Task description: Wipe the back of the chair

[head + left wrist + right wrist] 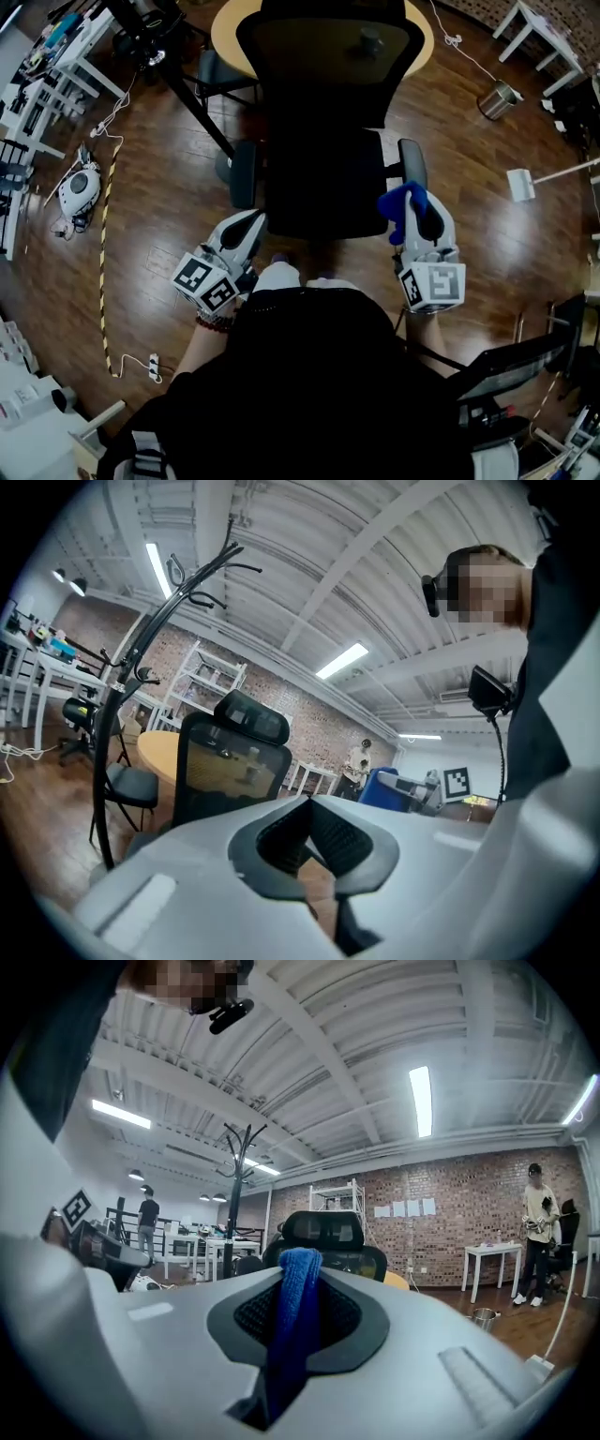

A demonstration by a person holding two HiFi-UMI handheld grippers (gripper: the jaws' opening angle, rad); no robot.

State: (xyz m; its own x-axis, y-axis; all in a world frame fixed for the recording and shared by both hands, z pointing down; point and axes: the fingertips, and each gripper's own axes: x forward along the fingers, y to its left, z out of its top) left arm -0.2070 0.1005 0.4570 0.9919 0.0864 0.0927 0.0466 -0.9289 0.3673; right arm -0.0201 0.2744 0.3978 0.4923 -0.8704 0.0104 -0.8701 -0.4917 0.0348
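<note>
Floor point(159, 234): dark wood; bore black mesh chair point(323, 84).
Left gripper point(251, 223): jaws were together, empty.
Right gripper point(417, 208): was clamped on blue cloth point(397, 200), beside armrest point(412, 159).

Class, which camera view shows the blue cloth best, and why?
The right gripper view: the blue cloth fills the middle, pinched between the right gripper's jaws. The head view shows the cloth small, bunched above that gripper. The left gripper view shows only a small blue patch that may be it.
</note>
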